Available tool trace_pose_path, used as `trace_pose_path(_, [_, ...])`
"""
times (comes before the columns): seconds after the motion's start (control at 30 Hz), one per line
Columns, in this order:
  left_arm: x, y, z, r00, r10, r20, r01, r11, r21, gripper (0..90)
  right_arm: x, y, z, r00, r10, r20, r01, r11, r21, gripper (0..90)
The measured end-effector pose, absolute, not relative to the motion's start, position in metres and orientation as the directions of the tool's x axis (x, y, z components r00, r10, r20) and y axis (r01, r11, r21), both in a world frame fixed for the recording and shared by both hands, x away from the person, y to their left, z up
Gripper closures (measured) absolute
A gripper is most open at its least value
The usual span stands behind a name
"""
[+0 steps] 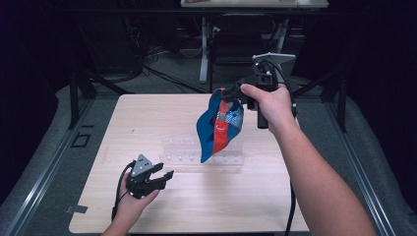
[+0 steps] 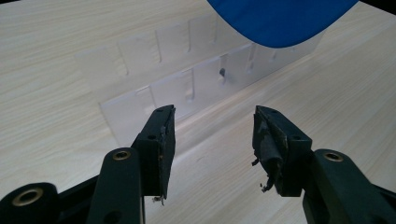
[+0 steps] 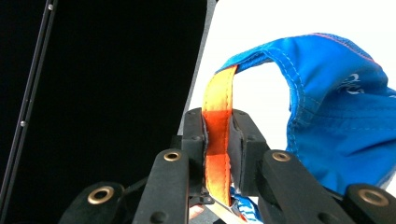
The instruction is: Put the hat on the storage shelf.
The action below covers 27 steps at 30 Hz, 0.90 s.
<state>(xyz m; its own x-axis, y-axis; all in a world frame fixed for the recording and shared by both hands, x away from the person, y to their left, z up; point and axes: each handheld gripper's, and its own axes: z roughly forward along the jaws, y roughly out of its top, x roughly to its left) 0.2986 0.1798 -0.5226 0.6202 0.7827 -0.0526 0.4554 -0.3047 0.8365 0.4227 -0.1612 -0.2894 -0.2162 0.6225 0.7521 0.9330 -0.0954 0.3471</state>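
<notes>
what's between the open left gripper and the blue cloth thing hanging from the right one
Nothing solid that shows. The blue cloth hangs in the air from the right gripper, above the clear plastic rack. The left gripper rests low near the rack's front, with open air up to the cloth.

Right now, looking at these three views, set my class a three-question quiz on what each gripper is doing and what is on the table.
1. True or false: the left gripper is shut on the clear plastic rack.
2. Which part of the blue cap does the right gripper pinch?
A. the brim
B. the orange strap
C. the crown
3. Fill in: the cap hangs ____ the wooden table, not resting on it.

Key
1. False: its jaws stand open, short of the rack.
2. B.
3. Above.
</notes>
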Motion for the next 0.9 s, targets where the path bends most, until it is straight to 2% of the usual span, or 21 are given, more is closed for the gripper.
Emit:
trace_pose_path(0.5, [0.303,0.148,-0.512,0.664,0.748,-0.022,0.413,-0.343,0.844,50.7,0.425,-0.160,-0.300,-0.200,0.615,0.763,0.936,-0.110,0.334,77.6])
trace_pose_path(0.9, [0.308,0.105,-0.502,0.710,0.704,0.021,0.366,-0.394,0.843,53.0,0.422,-0.155,-0.299,-0.207,0.614,0.762,0.936,-0.102,0.336,77.5])
